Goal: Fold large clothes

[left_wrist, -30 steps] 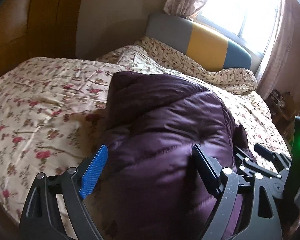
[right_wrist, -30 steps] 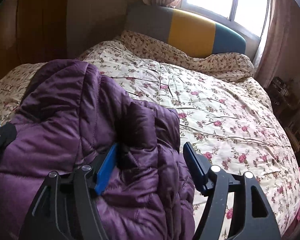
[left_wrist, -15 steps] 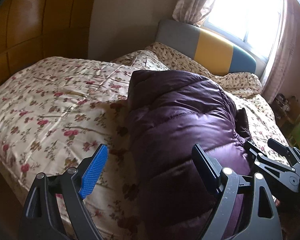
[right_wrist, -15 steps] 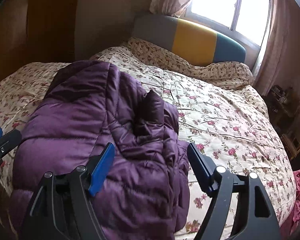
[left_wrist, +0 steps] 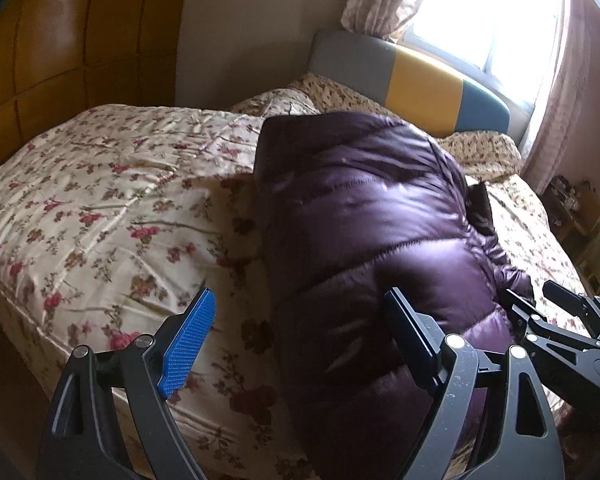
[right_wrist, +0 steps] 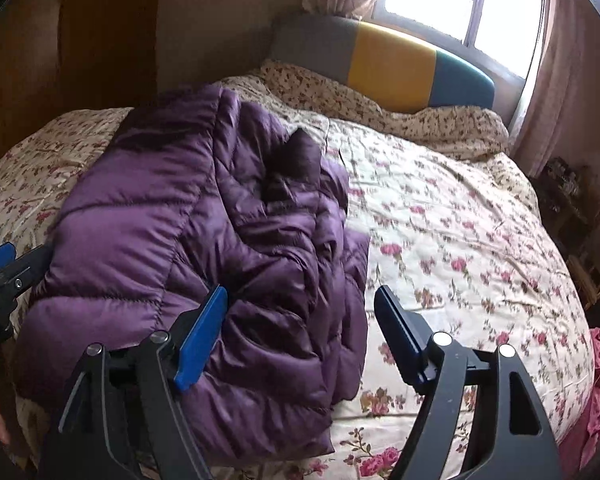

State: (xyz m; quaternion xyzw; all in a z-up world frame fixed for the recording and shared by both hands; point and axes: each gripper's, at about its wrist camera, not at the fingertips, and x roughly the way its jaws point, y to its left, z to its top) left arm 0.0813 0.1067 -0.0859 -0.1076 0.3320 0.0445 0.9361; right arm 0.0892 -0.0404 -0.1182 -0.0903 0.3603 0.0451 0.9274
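1. One purple jacket lay folded on the flowered bedspread, its long axis running from 6 o'clock toward 12, toward the headboard.
2. Left gripper hung with jaws apart, empty.
3. Right gripper, jaws just widened, clasped nothing.
4. Both had drawn back from the jacket since a second before.

Glossy quilted purple jacket on satiny floral bedspread; ribbed blue plastic pads.
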